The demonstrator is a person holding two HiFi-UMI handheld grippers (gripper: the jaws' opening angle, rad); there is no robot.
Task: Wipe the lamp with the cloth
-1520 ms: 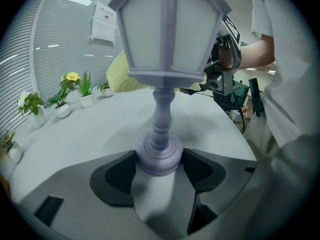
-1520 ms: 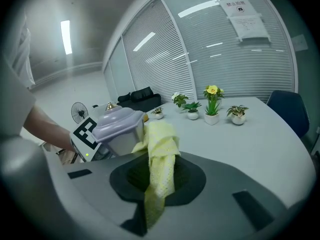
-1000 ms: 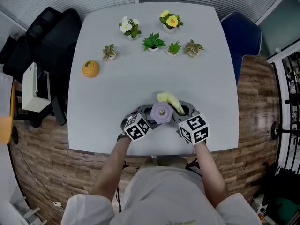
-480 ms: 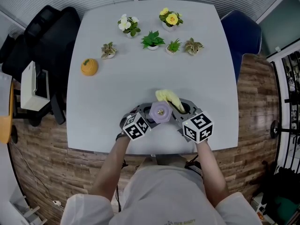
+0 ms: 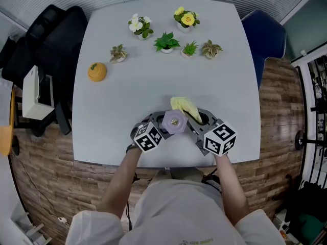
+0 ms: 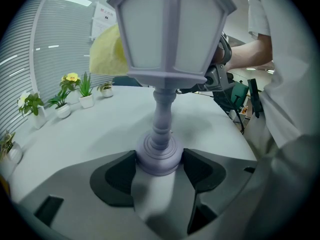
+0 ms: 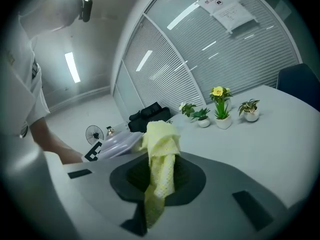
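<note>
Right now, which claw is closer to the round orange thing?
Left. The left claw is down-right of the orange thing; the right claw is farther right, past the lamp.

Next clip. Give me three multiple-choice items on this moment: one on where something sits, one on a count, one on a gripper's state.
1. The orange ornament sits:
A) near the table's left edge
B) in the table's middle
C) on the blue chair

2. Potted plants on the table:
A) three
B) six
C) nine

3. The left gripper is:
A) open and empty
B) closed on the lamp's base
C) closed on a plant pot

Key:
1 A, it stands alone at the left in the head view.
2 B, six pots stand along the far side.
3 B, the jaws clamp the round base in the left gripper view.
</note>
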